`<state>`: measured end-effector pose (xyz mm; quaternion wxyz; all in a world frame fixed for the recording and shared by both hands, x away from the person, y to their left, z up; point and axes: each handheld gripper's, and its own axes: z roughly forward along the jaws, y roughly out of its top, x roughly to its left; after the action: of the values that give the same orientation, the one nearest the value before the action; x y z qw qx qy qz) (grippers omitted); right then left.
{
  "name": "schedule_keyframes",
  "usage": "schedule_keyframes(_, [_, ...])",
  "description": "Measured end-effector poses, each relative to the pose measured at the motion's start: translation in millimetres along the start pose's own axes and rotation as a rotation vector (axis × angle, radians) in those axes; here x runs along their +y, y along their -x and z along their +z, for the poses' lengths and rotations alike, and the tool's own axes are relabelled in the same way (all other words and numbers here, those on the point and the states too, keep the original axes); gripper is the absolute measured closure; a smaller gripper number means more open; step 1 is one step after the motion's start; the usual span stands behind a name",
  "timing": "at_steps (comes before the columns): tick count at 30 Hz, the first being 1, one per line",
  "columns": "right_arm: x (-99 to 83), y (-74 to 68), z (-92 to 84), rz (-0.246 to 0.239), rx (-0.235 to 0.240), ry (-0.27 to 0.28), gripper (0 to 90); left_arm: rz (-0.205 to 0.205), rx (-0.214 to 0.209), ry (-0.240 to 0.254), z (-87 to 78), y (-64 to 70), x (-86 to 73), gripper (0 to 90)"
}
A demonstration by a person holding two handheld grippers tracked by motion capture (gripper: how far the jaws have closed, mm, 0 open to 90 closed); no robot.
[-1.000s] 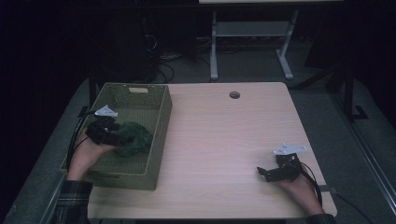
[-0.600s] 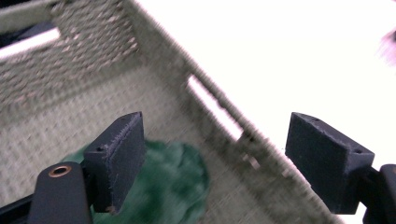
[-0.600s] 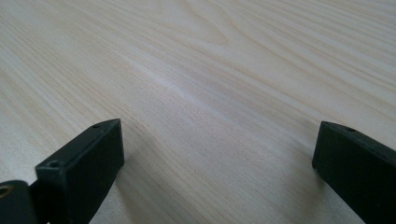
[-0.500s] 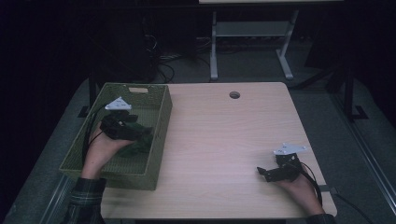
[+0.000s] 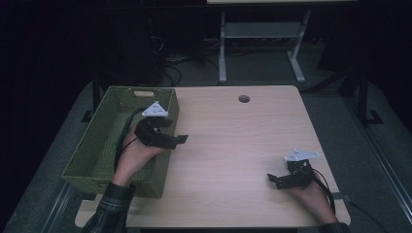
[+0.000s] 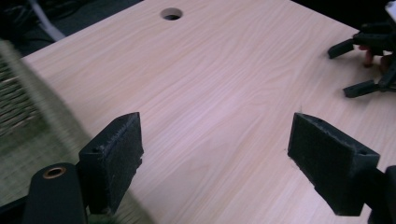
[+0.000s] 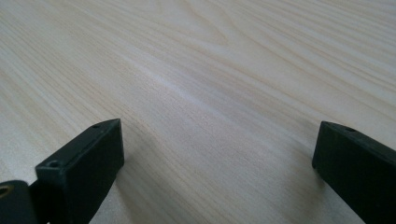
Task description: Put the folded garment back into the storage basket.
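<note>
Over at the table's left edge sits the green woven basket [image 5: 104, 141], long side running away from the person, its near end just past the table's front edge. The left gripper [image 5: 177, 141] hangs right over the basket's right-hand wall, tips poking out past that wall above the bare wood of the table [image 5: 233, 145]. Its jaws stand wide apart with nothing between them; in the left gripper view the gripper [image 6: 215, 154] looks across plain tabletop, with the blurred basket rim [image 6: 32, 102] at its side. The hand [image 5: 138, 155] behind it lies over the inside of the basket, a plaid sleeve [image 5: 114, 208] trailing past the basket's near end.

Moving right from the basket, a round cable hole [image 5: 244, 99] sits near the table's far edge.

Well apart from the basket, at the near right corner, the right gripper [image 5: 273, 179] rests low on the wood, pointing toward the basket. Its jaws are spread wide and empty too; the right gripper view [image 7: 219, 158] shows bare wood grain between them.
</note>
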<state>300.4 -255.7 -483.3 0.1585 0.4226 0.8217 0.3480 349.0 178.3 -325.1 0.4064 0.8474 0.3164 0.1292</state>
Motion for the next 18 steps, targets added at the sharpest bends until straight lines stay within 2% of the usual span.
schedule_keyframes(8, [0.0, 0.1, 0.0, -0.001, 0.0, -0.001, 1.8, 0.033, -0.031, 0.006, 22.8, 23.7, 7.1, 17.3])
schedule_keyframes(16, [0.0, 0.0, 0.0, 0.001, 0.0, 0.0, 1.8, 0.065, -0.061, -0.008, 56.1, 50.0, 2.2, 17.3])
schedule_keyframes(18, [-0.1, 0.1, 0.0, -0.001, 0.0, -0.001, 1.8, 0.055, -0.066, -0.005, 62.8, 54.8, 0.4, 17.3])
